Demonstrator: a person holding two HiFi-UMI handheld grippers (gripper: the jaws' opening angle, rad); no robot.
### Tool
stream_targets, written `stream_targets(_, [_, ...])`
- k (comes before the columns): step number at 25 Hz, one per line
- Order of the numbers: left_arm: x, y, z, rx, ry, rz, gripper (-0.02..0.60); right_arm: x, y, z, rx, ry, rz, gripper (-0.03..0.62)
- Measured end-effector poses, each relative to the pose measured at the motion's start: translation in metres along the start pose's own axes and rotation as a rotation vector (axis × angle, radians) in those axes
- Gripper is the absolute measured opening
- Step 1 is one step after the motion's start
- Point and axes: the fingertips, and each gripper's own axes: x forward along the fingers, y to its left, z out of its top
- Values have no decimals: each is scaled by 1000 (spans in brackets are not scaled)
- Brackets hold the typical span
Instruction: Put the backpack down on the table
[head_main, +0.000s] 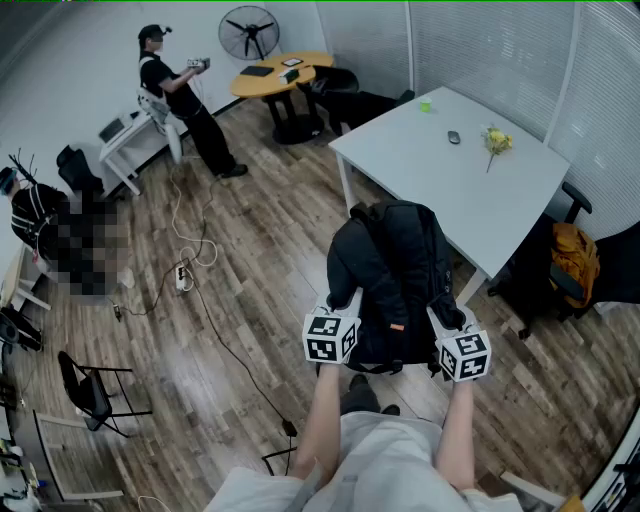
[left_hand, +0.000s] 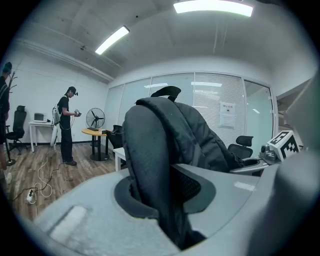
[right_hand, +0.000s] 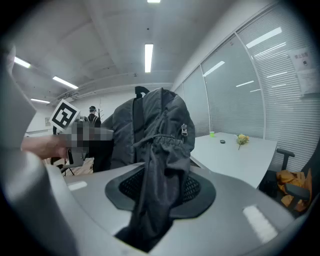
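**Backpack in the air, short of the surface**

Head view: the left gripper (head_main: 349, 303) and right gripper (head_main: 440, 318) carry the black backpack (head_main: 392, 262) just ahead of their fingers, beside the white surface (head_main: 430, 165) but not on it.

Left gripper view: the fingers are narrow, pinching a padded strap (left_hand: 150, 165).

Right gripper view: the fingers clamp bunched backpack fabric.

This looks like the carrying step. The next move would be to lift the backpack over the edge, lower it, then release.

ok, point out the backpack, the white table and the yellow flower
backpack (head_main: 395, 270), head view, middle of its black body
white table (head_main: 450, 185), head view, bare top
yellow flower (head_main: 498, 141), head view, blossom
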Motion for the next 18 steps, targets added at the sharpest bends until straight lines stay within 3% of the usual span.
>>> stream_targets(18, [-10,1,5,-8,-15,-15,75,-1,-3,8,-29,-6,88,133])
